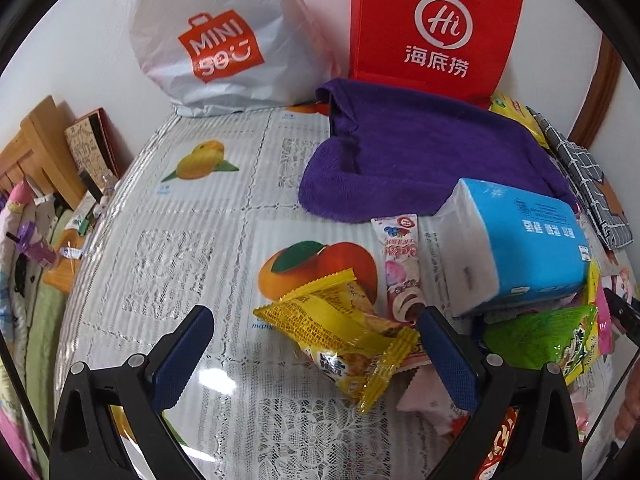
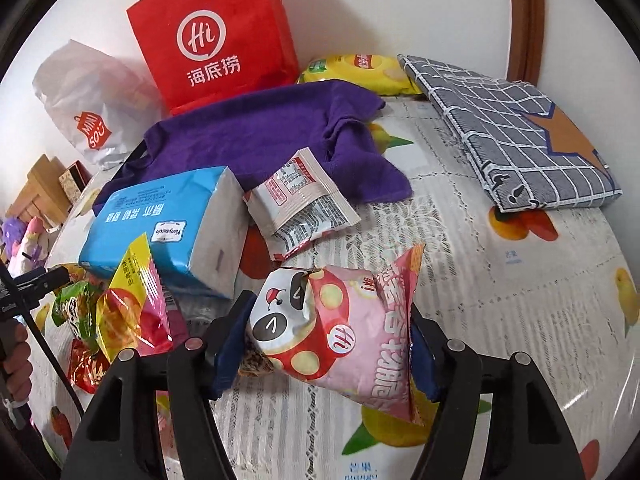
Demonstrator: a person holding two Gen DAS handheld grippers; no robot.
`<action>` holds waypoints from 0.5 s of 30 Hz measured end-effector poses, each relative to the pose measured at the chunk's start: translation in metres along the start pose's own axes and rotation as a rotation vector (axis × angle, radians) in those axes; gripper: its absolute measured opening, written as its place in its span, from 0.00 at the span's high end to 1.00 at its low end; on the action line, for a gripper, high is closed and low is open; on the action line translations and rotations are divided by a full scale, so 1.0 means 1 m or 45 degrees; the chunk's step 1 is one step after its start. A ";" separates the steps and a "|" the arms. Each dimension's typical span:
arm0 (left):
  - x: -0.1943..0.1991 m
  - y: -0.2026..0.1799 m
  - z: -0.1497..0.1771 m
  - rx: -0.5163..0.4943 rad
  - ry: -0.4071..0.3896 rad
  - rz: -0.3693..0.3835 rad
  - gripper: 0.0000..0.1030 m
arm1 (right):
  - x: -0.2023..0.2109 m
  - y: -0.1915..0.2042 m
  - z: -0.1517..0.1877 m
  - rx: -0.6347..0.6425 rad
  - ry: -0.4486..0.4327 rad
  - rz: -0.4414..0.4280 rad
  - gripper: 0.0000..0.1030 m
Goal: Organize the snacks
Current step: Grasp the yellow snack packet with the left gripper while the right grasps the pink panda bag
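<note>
Early in the sort — most snacks lie loose.
My right gripper (image 2: 324, 344) clamps the pink snack bag (image 2: 352, 332); left gripper (image 1: 316, 344) gapes over the yellow packet (image 1: 344, 328) — untouched.

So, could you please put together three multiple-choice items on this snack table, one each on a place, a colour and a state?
1. Where does the blue tissue pack lie?
A. On the near edge of the purple towel
B. Inside the red paper bag
C. On the checked cloth

2. What colour is the wrapper between the left gripper jaws?
A. Green
B. Yellow
C. White

3. How is the right gripper?
A. Empty and wide open
B. Shut on the pink snack bag
C. Resting on the towel

Answers: 1 A, the pack overlaps the towel's front edge. 2 B, the crinkled packet is yellow. 3 B, both jaws press the bag's sides.
</note>
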State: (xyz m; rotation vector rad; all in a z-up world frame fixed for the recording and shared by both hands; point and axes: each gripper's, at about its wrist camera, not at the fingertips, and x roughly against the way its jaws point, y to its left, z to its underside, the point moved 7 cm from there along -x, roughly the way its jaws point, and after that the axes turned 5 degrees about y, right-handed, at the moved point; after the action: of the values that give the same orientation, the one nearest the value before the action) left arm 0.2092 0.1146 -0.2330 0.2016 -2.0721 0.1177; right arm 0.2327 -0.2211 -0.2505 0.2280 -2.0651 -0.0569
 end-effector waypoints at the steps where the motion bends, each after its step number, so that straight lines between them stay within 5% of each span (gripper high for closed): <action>1: -0.001 0.000 0.001 0.000 0.001 -0.004 0.02 | 0.001 0.000 0.001 0.001 -0.002 0.004 0.34; 13: -0.021 0.004 0.007 0.036 0.066 0.041 0.32 | 0.007 0.000 0.012 0.000 -0.003 0.019 0.34; 14: -0.020 0.004 0.007 0.035 0.054 0.052 0.36 | 0.009 0.000 0.013 0.000 -0.009 0.021 0.34; 15: -0.019 0.003 0.009 0.027 0.053 0.085 0.57 | 0.010 0.000 0.013 0.001 -0.015 0.023 0.34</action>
State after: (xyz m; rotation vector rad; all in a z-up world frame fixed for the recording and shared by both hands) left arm 0.2101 0.1176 -0.2537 0.1420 -2.0374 0.1828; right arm 0.2166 -0.2238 -0.2483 0.2094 -2.0788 -0.0465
